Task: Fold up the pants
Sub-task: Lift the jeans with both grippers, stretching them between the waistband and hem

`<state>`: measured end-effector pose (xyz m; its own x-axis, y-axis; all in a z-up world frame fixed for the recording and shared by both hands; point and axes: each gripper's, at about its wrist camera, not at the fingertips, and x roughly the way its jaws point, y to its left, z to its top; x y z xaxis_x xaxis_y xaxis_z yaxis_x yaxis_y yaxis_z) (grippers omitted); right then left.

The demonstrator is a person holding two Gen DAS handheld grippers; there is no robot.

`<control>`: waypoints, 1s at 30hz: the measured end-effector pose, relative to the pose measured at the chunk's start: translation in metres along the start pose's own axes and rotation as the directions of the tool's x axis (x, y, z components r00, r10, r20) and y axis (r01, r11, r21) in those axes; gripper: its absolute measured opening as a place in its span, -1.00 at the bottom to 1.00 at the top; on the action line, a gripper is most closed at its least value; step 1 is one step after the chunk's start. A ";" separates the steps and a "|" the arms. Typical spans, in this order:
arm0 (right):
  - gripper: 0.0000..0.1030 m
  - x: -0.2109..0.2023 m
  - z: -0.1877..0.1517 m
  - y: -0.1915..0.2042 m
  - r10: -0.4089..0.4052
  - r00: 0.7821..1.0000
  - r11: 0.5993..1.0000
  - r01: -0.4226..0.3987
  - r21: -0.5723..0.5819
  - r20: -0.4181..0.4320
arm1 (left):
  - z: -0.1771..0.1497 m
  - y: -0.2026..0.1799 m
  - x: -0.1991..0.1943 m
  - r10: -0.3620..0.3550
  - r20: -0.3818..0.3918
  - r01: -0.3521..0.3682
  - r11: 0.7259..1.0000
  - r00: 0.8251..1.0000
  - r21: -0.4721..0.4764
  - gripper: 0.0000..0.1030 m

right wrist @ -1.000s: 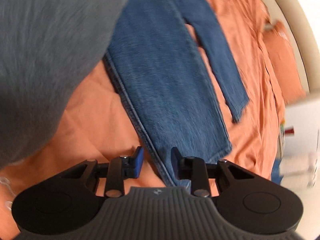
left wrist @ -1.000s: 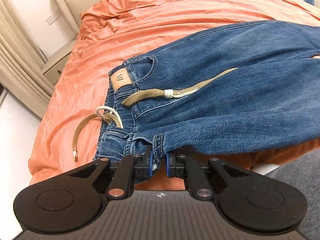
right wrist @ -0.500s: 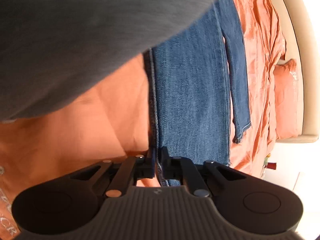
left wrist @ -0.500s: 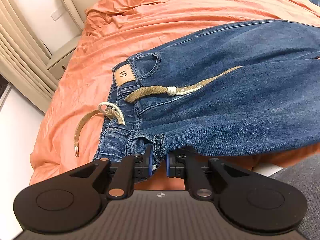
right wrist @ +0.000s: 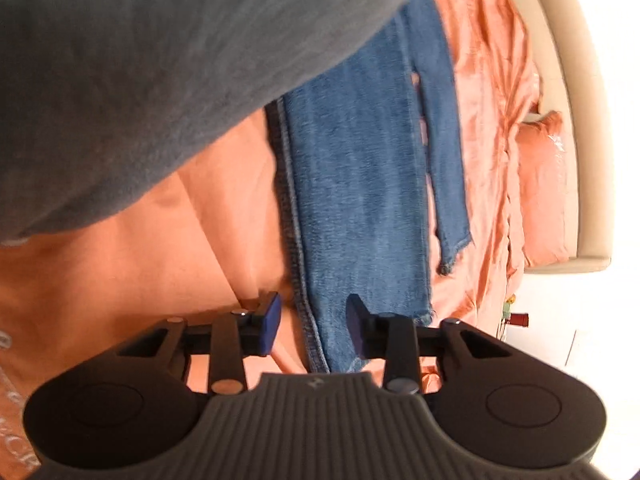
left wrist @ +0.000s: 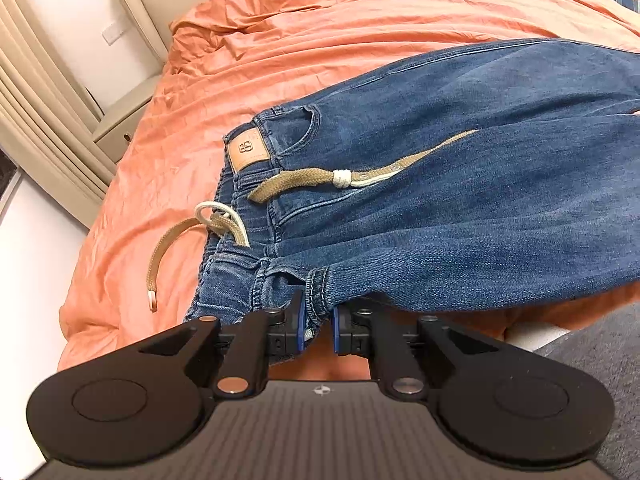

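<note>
The left gripper (left wrist: 317, 329) pinches the jeans (left wrist: 460, 200) at a hem fold between its jaws; the right gripper (right wrist: 313, 326) has jaws spread, straddling the leg seam on the orange bed sheet (left wrist: 320, 40).

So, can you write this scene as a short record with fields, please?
garment: blue jeans, lying on the bed
surface: orange bedsheet
left tool: shut on a hem edge of the jeans near the waistband
right tool: open, jeans leg edge between its fingers
drawstring: tan, loose on the jeans
pillow: orange, by the headboard
</note>
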<state>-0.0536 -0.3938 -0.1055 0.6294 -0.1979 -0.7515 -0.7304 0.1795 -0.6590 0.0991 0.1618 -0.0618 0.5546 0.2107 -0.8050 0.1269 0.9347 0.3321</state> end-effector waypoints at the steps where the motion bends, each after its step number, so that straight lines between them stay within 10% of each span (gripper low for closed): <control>1: -0.70 0.005 -0.001 0.001 -0.004 1.000 1.000 0.004 -0.007 -0.007 | 0.000 0.000 0.000 0.001 0.000 -0.001 1.000 1.000 0.000 -0.74; 10: -1.00 -0.021 -0.011 -0.001 -0.146 0.989 0.989 0.146 0.007 0.028 | 0.002 0.005 -0.009 0.016 0.040 -0.014 0.998 0.999 -0.055 -0.73; 23: -1.00 -0.049 0.009 -0.120 -0.452 0.888 0.840 0.456 0.295 -0.085 | 0.066 0.045 -0.066 0.132 0.242 -0.062 0.958 0.961 -0.279 -0.74; 30: -1.00 -0.037 0.019 -0.202 -0.348 0.926 0.791 0.375 0.484 -0.150 | 0.115 0.056 -0.050 0.147 0.244 -0.074 0.955 0.958 -0.286 -0.74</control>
<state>0.0755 -0.4043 0.0545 0.7967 -0.3900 -0.4618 -0.2131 0.5336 -0.8184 0.1727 0.1709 0.0536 0.7512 0.2699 -0.6024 -0.1549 0.9592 0.2366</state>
